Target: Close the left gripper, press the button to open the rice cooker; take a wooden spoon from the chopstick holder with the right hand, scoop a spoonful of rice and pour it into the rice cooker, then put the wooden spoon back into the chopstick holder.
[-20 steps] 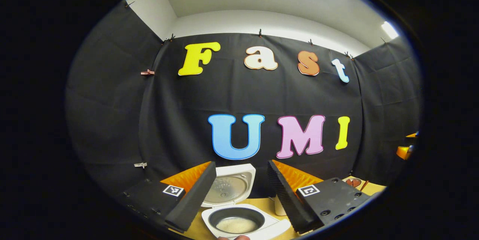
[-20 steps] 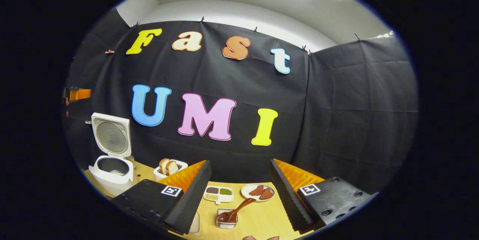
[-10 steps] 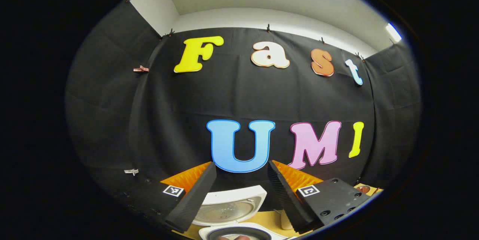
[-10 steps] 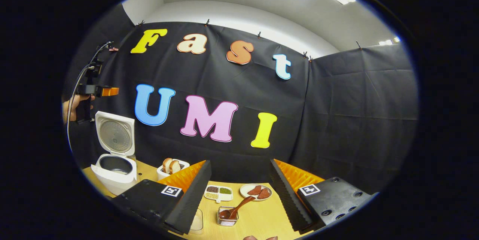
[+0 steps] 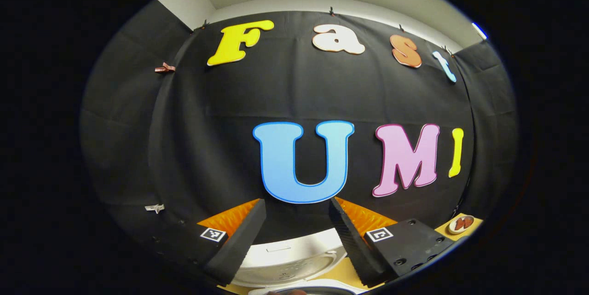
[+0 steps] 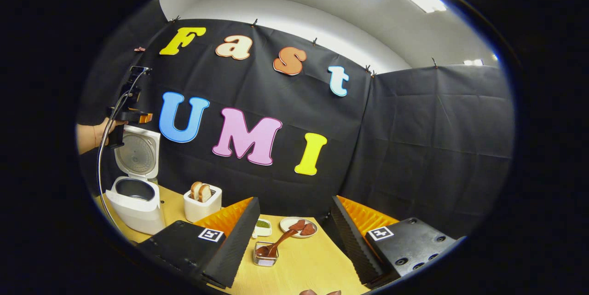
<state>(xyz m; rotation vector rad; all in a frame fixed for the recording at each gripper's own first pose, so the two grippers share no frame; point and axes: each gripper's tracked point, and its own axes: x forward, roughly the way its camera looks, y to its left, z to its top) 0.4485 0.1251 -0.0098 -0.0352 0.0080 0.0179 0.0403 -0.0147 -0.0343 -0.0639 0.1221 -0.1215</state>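
No readable words, brands or numbers stood on the rice cooker [image 6: 135, 193], the toaster [image 6: 202, 204] or anything else on the counter [image 6: 303, 267]. The only signs were square black-and-white coded markers, one on each finger mount of the left gripper [image 5: 294, 235] and the right gripper [image 6: 294, 235].

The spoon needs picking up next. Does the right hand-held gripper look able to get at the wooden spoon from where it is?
Probably yes. The right hand-held gripper is open, and the wooden spoon leans out of its small clear holder straight ahead, with nothing between them.
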